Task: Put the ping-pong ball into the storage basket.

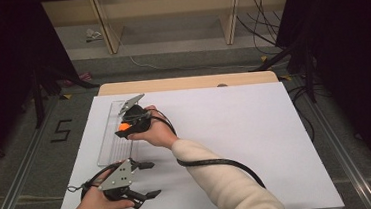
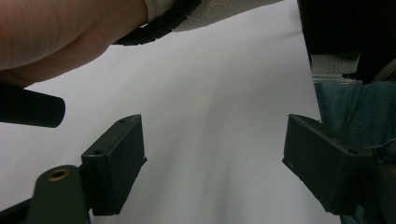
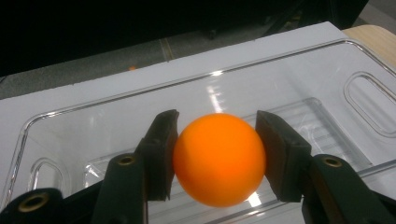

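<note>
An orange ball [image 3: 219,158] sits clamped between the two black jaws of my right gripper [image 3: 217,156], held over a clear plastic tray [image 3: 289,74]. From above, the same ball [image 1: 124,125] shows as a small orange spot in the right gripper [image 1: 125,128] above the tray [image 1: 110,140] at the left of the white sheet. My left gripper [image 1: 148,178] rests low near the front left of the sheet, its jaws spread wide with nothing between them; in its own view the left gripper [image 2: 215,158] frames bare white surface.
A white sheet [image 1: 235,130] covers the wooden table [image 1: 187,83]. The right forearm in a cream sleeve [image 1: 229,181] crosses the sheet diagonally, a black cable [image 1: 213,161] trailing along it. Floor, cables and shelf legs lie beyond the far edge.
</note>
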A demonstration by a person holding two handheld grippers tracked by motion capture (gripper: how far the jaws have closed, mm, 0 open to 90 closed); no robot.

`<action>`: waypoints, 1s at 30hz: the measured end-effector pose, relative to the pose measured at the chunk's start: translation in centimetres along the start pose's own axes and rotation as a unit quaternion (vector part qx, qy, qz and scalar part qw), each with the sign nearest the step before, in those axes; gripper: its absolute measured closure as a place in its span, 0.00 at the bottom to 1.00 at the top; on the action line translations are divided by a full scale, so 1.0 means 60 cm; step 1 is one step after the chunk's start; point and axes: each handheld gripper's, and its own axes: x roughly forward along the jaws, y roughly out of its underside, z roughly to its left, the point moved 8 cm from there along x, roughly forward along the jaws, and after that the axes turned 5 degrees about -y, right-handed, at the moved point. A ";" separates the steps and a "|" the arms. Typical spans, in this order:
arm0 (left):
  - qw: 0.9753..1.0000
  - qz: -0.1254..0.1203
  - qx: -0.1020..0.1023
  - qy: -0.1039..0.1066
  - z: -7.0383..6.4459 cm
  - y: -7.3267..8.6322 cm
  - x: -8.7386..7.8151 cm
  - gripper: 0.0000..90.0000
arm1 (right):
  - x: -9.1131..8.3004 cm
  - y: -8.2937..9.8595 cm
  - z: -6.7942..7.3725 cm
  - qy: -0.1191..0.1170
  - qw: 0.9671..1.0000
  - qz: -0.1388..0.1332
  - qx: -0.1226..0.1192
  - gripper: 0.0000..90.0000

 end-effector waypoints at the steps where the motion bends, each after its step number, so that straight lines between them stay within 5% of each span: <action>1: 1.000 0.000 0.000 0.000 0.000 0.000 0.000 0.22 | 0.001 0.001 0.000 0.000 1.000 0.001 0.000 0.57; 30: 1.000 0.000 -0.001 0.001 -0.001 0.000 0.000 0.22 | 0.011 0.016 -0.001 -0.002 1.000 0.013 0.004 0.57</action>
